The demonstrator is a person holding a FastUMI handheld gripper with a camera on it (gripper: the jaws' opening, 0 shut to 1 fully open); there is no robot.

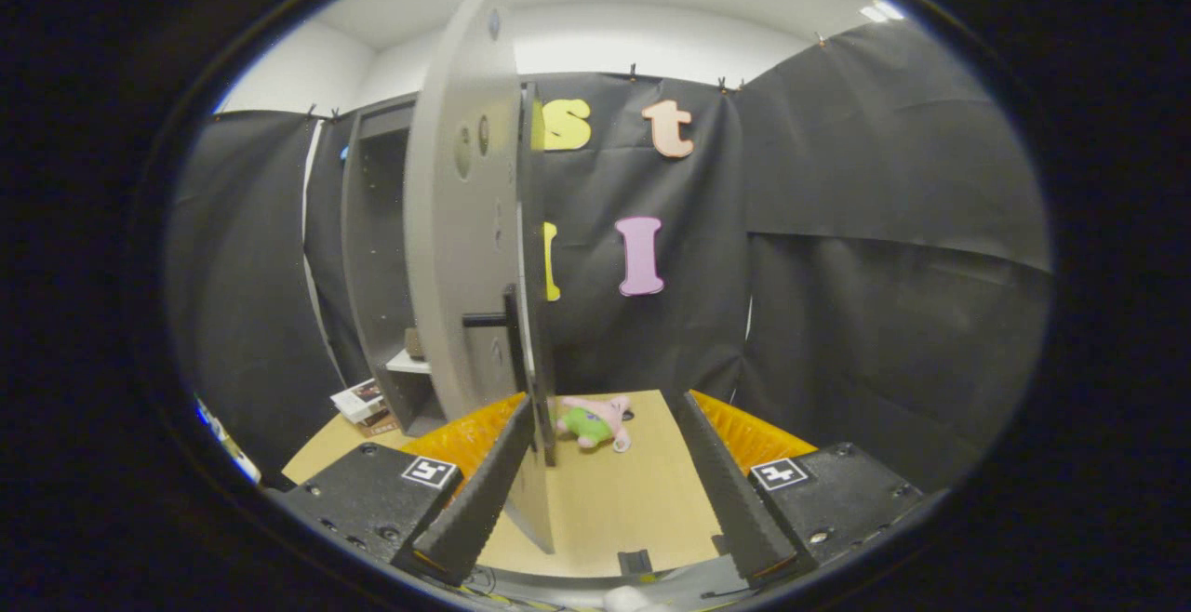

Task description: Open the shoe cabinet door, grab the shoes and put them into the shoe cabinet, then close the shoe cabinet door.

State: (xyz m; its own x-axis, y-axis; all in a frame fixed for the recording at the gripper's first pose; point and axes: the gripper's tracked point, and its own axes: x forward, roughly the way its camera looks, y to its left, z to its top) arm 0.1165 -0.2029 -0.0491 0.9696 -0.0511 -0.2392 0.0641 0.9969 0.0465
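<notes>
Cabinet stands open at the floor's left edge, books at its foot. The door is swung wide, its edge against the left finger; gripper jaws are spread, holding nothing. Shoes lie beyond the fingertips: clear the door first, then approach low.

I see grey cabinet upright at the wall, its door swung wide open, edge-on, dark handle sticking out.
</notes>
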